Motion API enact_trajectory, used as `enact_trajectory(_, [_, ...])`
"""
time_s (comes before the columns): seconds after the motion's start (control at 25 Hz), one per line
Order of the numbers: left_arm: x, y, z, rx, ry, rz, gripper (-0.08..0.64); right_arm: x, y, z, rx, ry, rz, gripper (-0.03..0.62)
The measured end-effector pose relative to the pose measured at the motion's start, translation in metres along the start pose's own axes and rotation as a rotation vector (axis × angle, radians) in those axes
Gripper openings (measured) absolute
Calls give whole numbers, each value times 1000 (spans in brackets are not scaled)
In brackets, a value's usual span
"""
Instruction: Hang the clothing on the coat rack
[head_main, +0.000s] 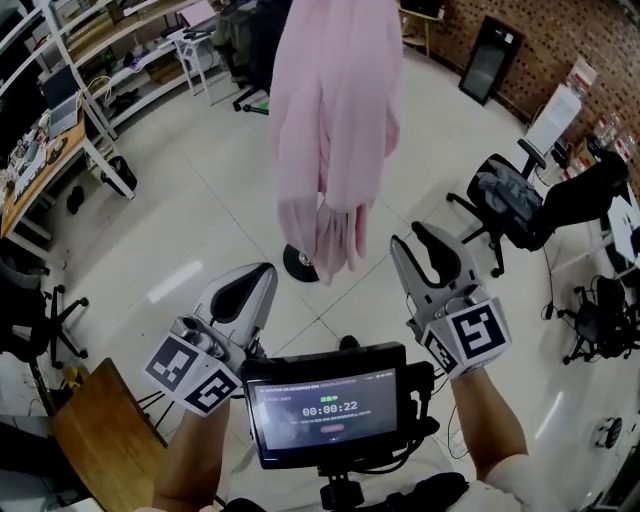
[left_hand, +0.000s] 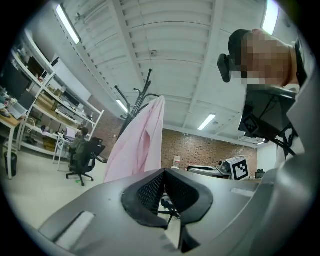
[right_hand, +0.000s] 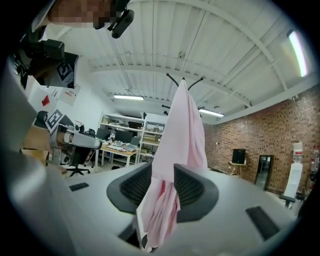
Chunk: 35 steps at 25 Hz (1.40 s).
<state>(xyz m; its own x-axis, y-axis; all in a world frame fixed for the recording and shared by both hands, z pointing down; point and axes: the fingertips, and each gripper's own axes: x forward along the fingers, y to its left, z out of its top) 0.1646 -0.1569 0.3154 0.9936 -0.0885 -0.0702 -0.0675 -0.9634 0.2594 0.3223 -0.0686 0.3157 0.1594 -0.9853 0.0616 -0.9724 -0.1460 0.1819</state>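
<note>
Because the pink garment is draped from the top of the coat rack and falls in long folds almost to the rack's round base on the floor, the hanging step looks done. Its weight rests on the rack's upper hooks, and no jaws touch it.

Closer to the person, the right gripper is held at chest height, well short of the garment. Its 2 jaws are released, with a clear gap between them. In the right gripper view the pink cloth shows through that gap, but the head view puts it farther off, so this reads as line of sight rather than a grasp. The left gripper sits beside it on the other side of a small screen, its jaws clenched together on nothing.

The task appears to be at its end. Any next move would be a check that the cloth sits securely on a hook, then drawing both grippers back without brushing the hanging folds.
</note>
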Motion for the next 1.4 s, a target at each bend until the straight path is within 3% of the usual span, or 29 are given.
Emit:
enact_trajectory(0.68, [29,-24,-22,-29,11,61,2,-6,-12,-27,64,55,118,81])
enact_trajectory(0.8, [35,-22,-25,-34,11,69,2,-2,-14,-29,78,56,124,28])
enact_trajectory(1.32, [48,-29,-35,-50,33,84,2,-4,-21,-37,139,77,140,28])
enact_trajectory(1.4, [49,-30,-34,-52,39,82,2,-3,-23,-33,151,61,132,0])
